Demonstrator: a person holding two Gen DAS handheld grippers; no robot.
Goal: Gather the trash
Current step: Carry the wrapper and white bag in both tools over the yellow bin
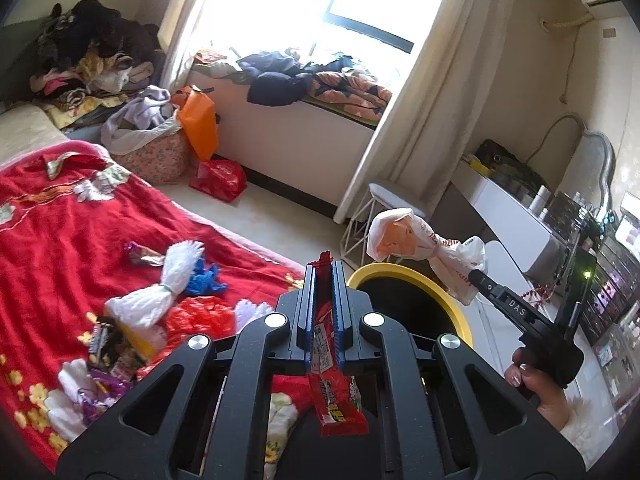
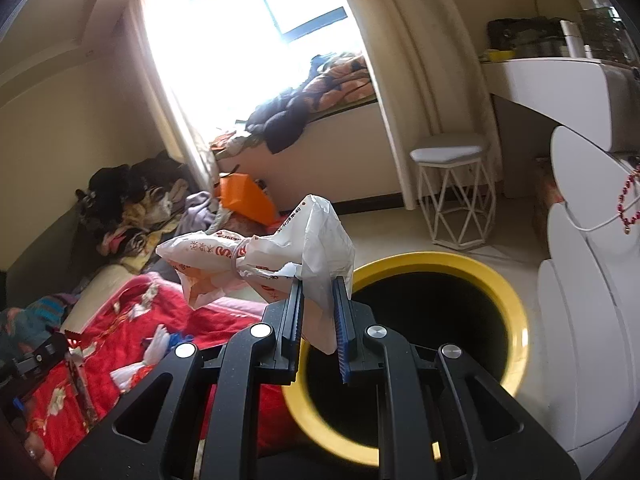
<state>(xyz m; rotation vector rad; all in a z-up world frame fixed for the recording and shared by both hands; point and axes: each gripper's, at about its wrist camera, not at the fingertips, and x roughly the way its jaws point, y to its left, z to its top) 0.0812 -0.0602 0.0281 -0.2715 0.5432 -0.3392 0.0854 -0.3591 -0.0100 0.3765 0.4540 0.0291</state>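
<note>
The flat snack wrapper (image 1: 334, 392) at the bottom centre of the left wrist view is bright red with yellow lettering and a white printed label. The knotted thin plastic bag (image 2: 256, 256), mid-frame in the right wrist view, is white with orange-red print all over it. The round bin (image 2: 516, 320) at lower right has a glossy yellow rim and is black inside. The plush bed blanket (image 1: 60, 232) at the left is deep red with white and yellow flower embroidery. At upper left, a paper carrier bag (image 1: 199, 122) is plain orange, and the fabric basket (image 1: 160, 158) beside it is pinkish with a small floral pattern.
</note>
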